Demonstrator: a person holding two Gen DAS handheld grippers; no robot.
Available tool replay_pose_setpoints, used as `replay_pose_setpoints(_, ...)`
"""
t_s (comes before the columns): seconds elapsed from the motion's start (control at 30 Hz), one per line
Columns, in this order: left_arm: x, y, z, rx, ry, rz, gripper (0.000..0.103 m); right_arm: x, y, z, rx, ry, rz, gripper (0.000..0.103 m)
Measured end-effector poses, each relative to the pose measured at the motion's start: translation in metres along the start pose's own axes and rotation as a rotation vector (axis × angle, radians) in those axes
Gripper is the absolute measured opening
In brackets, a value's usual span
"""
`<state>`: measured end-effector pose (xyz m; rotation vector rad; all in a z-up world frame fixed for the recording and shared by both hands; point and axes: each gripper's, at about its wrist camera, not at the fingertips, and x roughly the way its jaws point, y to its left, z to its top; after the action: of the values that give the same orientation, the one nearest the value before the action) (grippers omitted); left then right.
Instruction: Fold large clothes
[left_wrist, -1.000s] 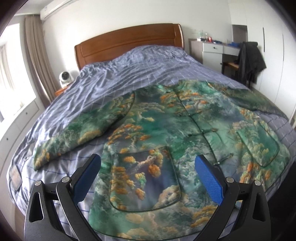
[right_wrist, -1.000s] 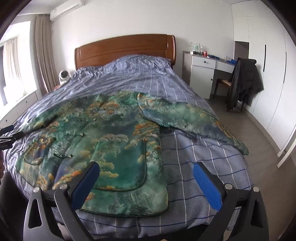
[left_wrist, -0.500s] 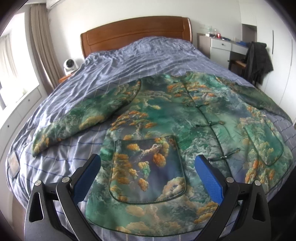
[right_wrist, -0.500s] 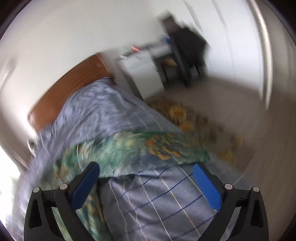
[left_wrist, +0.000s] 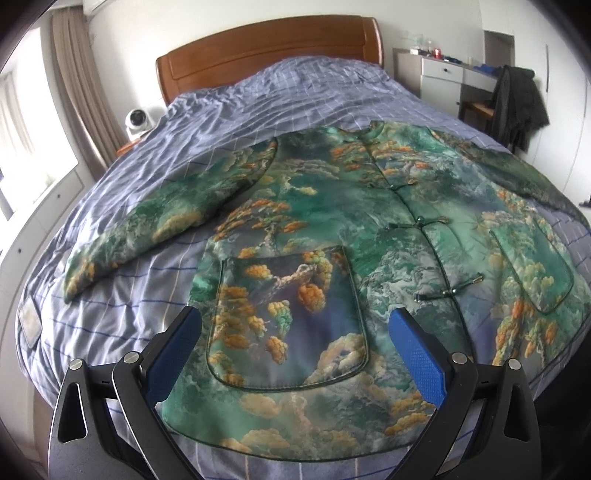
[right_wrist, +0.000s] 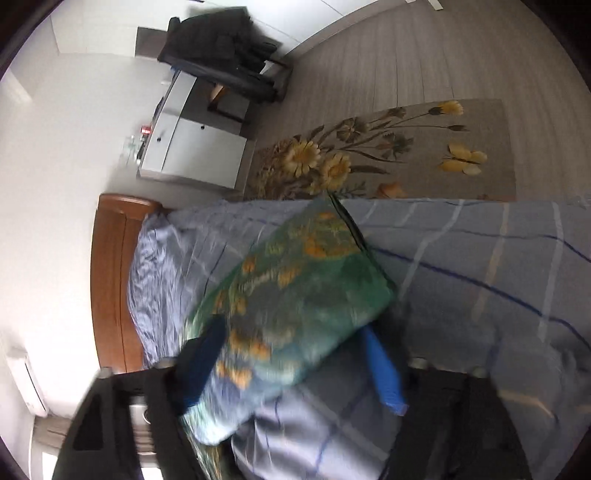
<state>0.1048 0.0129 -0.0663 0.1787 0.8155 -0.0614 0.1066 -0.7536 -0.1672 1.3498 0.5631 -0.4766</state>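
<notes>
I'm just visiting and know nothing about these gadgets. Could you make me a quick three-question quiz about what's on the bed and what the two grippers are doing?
1. True or false: the patterned jacket lies with its front fastenings facing up on the checked bedcover.
2. Which gripper has a jacket sleeve between its fingers? A) left gripper B) right gripper
3. Fill in: the left gripper's jaws are ____, holding nothing.

Key
1. True: the knot fastenings and two patch pockets face up.
2. B. The picture is blurred, so whether it has clamped shut is unclear.
3. Open.
</notes>
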Motion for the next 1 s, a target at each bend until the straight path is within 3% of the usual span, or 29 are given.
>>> replay_pose_setpoints(0.07, 0.0, 0.001, -0.001, -0.003, 0.004, 0.006, 0.101, 0.002, 0.006, 0.001, -0.049, -0.029, -0.046, 0.015)
replay_pose_setpoints(0.13, -0.002, 0.002, -0.004, -0.004, -0.001, 0.011, 0.101, -0.005, 0.027, -0.005, -0.162, -0.094, -0.064, 0.011)
replay_pose_setpoints(0.27, 0.003, 0.006, -0.009, -0.013, 0.012, 0.022, 0.101, -0.037, 0.108, -0.058, -0.564, -0.177, -0.017, 0.011)
replay_pose_setpoints(0.4, 0.008, 0.009, -0.012, -0.048, 0.037, 0.009, 0.101, -0.065, 0.18, -0.152, -0.991, -0.196, 0.038, 0.01)
replay_pose_setpoints(0.6, 0.0, 0.011, -0.017, -0.056, 0.015, 0.008, 0.101, -0.063, 0.22, -0.295, -1.43, -0.116, 0.097, 0.01)
replay_pose_setpoints(0.7, 0.001, 0.015, -0.021, -0.071, 0.028, 0.005, 0.101, -0.046, 0.217, -0.354, -1.581, -0.049, 0.092, 0.01)
replay_pose_setpoints(0.9, 0.001, 0.02, -0.028, -0.084, 0.038, 0.008, 0.101, -0.011, 0.174, -0.414, -1.689, 0.111, 0.022, 0.011)
replay_pose_setpoints(0.97, 0.002, 0.02, -0.029, -0.082, 0.044, 0.008, 0.101, -0.007, 0.166, -0.424, -1.704, 0.147, -0.002, 0.015)
replay_pose_setpoints(1.0, 0.002, 0.019, -0.03, -0.081, 0.045, 0.006, 0.101, -0.006, 0.162, -0.43, -1.716, 0.164, -0.022, 0.027)
